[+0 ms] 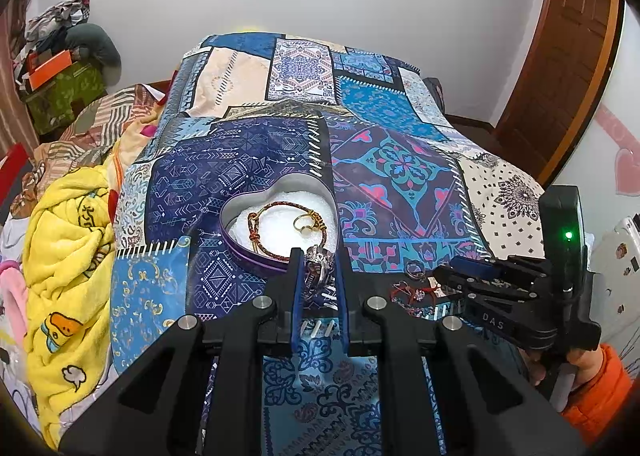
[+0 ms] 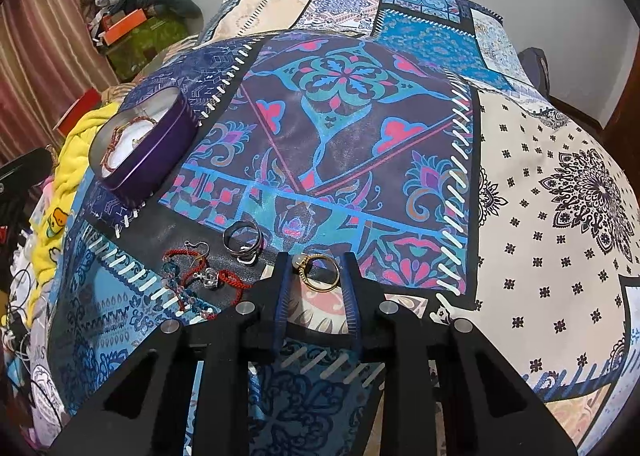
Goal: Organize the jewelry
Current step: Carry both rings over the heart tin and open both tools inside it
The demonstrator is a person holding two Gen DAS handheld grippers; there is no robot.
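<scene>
Silver jewelry [image 1: 318, 262] sits clenched in the left claw [image 1: 317, 256], poised at the near rim of the heart tin [image 1: 240, 246], so its drop lies just ahead. Gold ring [image 2: 320, 271] lies flat on the bed cover [image 2: 540, 216] between the right claw's [image 2: 318, 270] released fingers, not yet gripped.

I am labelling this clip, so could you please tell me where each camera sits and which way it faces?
Left wrist view: on the left gripper, facing forward over the patterned cloth at the heart-shaped tin; its fingers hold a silver ring; the right gripper and an orange sleeve show.
Right wrist view: on the right gripper, its fingers around a gold ring on the cloth.
Shared: tin, cloth, loose jewelry.
</scene>
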